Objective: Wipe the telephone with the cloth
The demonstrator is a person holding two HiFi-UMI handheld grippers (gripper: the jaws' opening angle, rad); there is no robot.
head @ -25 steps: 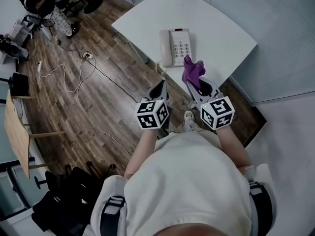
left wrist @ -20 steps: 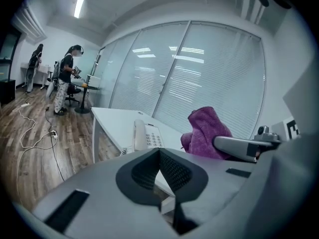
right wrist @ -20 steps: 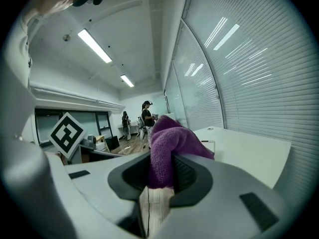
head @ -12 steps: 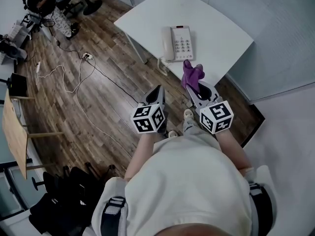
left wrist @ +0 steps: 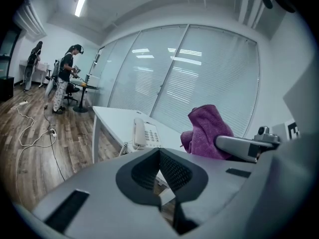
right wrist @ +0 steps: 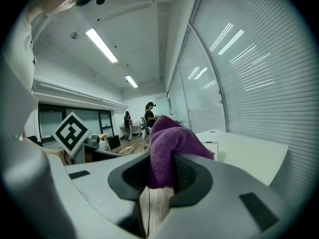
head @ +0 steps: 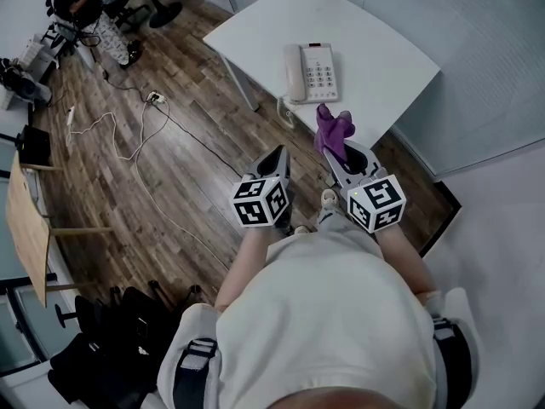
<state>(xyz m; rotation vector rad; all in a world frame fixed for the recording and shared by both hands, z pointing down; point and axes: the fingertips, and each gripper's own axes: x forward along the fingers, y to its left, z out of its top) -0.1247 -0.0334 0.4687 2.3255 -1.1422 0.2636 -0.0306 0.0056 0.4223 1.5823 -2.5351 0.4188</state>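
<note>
The right gripper (head: 344, 153) grasps the purple cloth (head: 333, 130) between its jaws, and the cloth stands up past the jaw tips. The left gripper (head: 276, 158) has its jaws clenched on nothing. The telephone (head: 308, 72) lies flat on the white bench (head: 383, 49), ahead of both grippers and apart from them. Its long axis runs away from the person, with the handset on its left side. The cloth-bearing right gripper is the nearer; the wipe probably calls for reaching forward and slightly left.

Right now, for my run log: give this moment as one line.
left claw: shut, empty | right claw: shut on purple terry cloth | white push-button telephone: on white table, untouched | wiping: not begun
</note>
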